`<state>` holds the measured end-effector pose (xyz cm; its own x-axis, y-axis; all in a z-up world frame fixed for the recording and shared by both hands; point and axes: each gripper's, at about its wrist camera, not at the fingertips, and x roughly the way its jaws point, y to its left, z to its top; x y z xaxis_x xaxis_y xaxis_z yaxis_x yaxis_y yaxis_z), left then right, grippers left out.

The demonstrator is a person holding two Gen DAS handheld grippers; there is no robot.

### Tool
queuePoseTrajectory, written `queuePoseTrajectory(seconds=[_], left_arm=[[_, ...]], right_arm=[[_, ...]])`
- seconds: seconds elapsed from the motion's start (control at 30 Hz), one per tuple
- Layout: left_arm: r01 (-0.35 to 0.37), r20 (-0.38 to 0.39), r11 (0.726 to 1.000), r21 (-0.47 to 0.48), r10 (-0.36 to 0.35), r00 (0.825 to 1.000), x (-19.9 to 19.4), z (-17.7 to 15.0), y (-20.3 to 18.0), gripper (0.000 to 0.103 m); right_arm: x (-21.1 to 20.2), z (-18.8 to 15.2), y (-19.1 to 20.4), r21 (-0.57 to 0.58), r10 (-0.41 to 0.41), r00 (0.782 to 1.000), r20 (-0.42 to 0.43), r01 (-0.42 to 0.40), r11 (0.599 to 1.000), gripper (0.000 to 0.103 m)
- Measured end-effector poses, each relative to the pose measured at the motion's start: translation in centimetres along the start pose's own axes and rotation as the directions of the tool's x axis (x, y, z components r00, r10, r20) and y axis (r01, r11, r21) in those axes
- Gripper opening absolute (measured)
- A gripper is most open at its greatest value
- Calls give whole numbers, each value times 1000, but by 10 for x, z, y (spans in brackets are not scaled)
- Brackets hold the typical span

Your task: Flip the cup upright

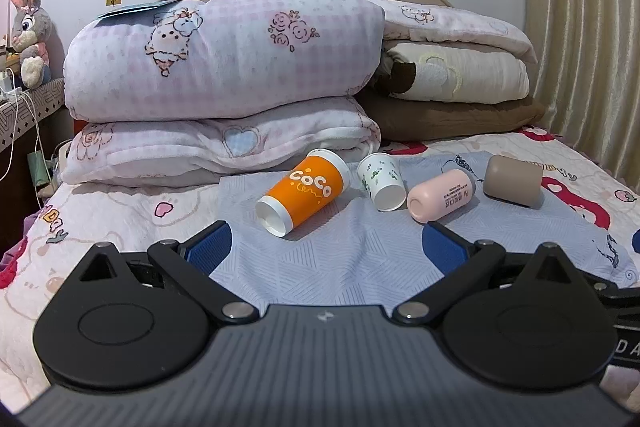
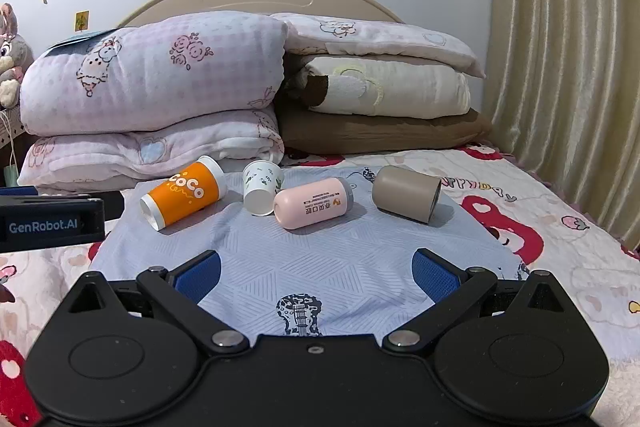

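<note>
Several cups lie on their sides on a light blue cloth (image 1: 340, 251) (image 2: 328, 255) on the bed. From left to right they are an orange "CoCo" cup (image 1: 306, 191) (image 2: 184, 195), a small white leaf-print cup (image 1: 382, 181) (image 2: 261, 188), a pink cup (image 1: 440, 195) (image 2: 314, 202) and a taupe cup (image 1: 512, 181) (image 2: 406, 193). My left gripper (image 1: 326, 241) is open and empty, just short of the orange cup. My right gripper (image 2: 316, 269) is open and empty, a little back from the pink cup.
Folded pink quilts (image 1: 224, 67) (image 2: 152, 79) and a cream and brown stack (image 1: 456, 83) (image 2: 384, 95) are piled right behind the cups. A curtain (image 2: 560, 67) hangs at the right. The left gripper's body (image 2: 48, 223) shows at the right view's left edge.
</note>
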<state>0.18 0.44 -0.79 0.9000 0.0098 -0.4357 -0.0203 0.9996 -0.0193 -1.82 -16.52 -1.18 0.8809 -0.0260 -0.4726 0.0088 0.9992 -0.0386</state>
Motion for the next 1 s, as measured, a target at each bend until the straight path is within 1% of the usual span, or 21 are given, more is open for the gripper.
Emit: queuePoseTrajectory(seconds=[0.7, 0.8, 0.9, 1.0], left_arm=[[10, -16, 1000, 1, -10, 1000, 1, 2, -3, 103], [17, -12, 1000, 17, -17, 1000, 1, 2, -3, 103], [29, 11, 998, 55, -30, 999, -4, 4, -2, 103], [45, 4, 997, 55, -45, 999, -4, 11, 1, 103]], right_arm=[[3, -2, 2, 3, 2, 1000, -17, -2, 1000, 103], [2, 0, 0, 2, 2, 1000, -12, -2, 1000, 103], [-2, 3, -7, 43, -11, 1000, 21, 10, 999, 103], [-3, 9, -18, 98, -12, 999, 37, 9, 995, 103]])
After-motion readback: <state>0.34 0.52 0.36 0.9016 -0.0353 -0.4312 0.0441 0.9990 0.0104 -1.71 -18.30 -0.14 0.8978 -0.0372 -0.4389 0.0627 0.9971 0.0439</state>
